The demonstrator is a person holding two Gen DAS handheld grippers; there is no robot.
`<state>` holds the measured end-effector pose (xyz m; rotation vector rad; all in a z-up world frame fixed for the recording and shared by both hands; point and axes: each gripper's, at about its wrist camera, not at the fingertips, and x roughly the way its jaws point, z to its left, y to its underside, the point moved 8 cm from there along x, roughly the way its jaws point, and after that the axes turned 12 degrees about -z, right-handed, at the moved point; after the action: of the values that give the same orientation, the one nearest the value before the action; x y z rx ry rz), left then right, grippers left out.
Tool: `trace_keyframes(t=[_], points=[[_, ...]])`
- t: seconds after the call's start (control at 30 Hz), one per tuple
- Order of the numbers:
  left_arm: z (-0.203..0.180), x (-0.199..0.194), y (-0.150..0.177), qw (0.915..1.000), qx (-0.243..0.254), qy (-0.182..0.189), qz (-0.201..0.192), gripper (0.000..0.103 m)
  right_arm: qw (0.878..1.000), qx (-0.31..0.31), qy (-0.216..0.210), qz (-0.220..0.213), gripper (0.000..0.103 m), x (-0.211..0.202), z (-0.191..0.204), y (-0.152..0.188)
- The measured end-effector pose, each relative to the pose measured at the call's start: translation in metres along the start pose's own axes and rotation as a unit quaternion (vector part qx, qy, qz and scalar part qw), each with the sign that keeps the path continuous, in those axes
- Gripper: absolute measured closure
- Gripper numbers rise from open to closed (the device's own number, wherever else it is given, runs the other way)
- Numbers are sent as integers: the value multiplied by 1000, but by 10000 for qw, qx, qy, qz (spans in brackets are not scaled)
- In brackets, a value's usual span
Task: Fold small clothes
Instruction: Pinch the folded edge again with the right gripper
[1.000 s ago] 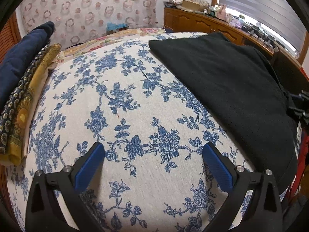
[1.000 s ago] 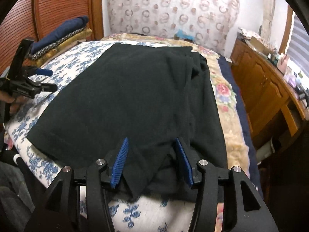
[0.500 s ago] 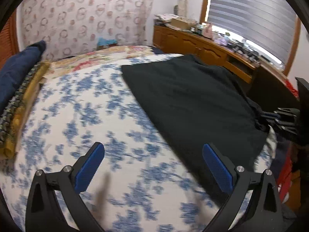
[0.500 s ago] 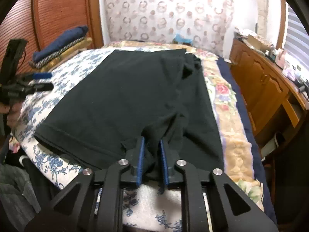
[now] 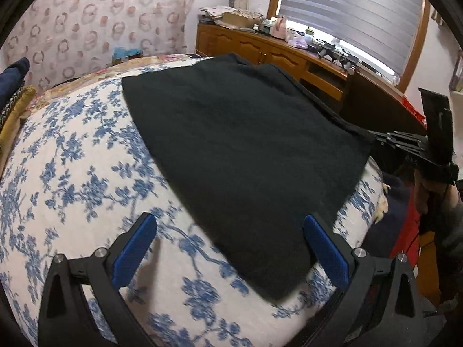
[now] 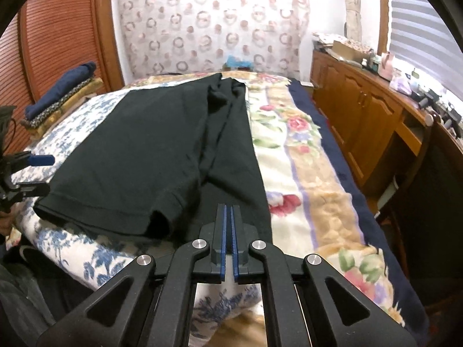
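A black garment [image 5: 237, 150] lies spread on the blue-flowered bed sheet [image 5: 72, 159]; in the right wrist view [image 6: 162, 144] its right part is folded over lengthwise. My left gripper [image 5: 228, 245] is open, hovering above the garment's near left corner. My right gripper [image 6: 228, 217] is shut at the garment's near edge, by the folded flap; whether cloth is pinched between its pads I cannot tell. It also shows in the left wrist view [image 5: 387, 138], at the garment's right edge.
A stack of folded clothes [image 6: 60, 98] lies at the bed's far left by the wooden headboard. A flowered blanket [image 6: 303, 159] lies right of the garment. A wooden cabinet [image 6: 361, 110] with clutter stands along the right wall under the window.
My right gripper closed from open at the garment's near edge. My left gripper swung right, from over bare sheet to the garment's near left corner.
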<state>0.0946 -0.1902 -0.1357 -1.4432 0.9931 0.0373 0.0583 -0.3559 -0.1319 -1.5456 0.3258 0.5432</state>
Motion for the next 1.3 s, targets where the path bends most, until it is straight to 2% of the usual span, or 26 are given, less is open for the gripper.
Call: trace_keyframes(t=[0.17,0.27,0.33,0.43,0.67,0.7,0.73,0.8,1.0,1.13,1.3], points=[[-13,-3,8,9998,96,139,67,2,9998,98,115,-160,102,-8,-6,-5],[-20,-4,12,9996,155,205,87,4,9992,150,161,-335,85,-12,-4,-13],[-23,-4,14,9995,132,247,119,5,9987,251,-8,-437,75,-13,-1,-17],[-23,-3,15,9996,152,189,131,5,9978,375,-366,-401,72,-9,12,-18],[-19,-2,15,9997,141,143,113,5,9981,183,-590,-19,73,13,34,-8],[-19,-3,16,9997,127,146,113,5,9980,190,-603,-6,77,13,35,-7],[-18,-2,16,9998,119,146,115,5,9976,216,-653,-5,87,12,34,-6],[-18,-2,17,9998,105,148,117,5,9971,232,-722,-2,95,10,34,-5],[-17,0,17,9998,119,113,115,5,9984,207,-483,-194,97,-2,29,-12],[-17,1,17,9998,138,88,103,5,9990,-98,-296,-317,70,-7,39,-17],[-16,0,17,9998,148,75,84,5,9974,-232,-543,-422,57,-8,59,-21]])
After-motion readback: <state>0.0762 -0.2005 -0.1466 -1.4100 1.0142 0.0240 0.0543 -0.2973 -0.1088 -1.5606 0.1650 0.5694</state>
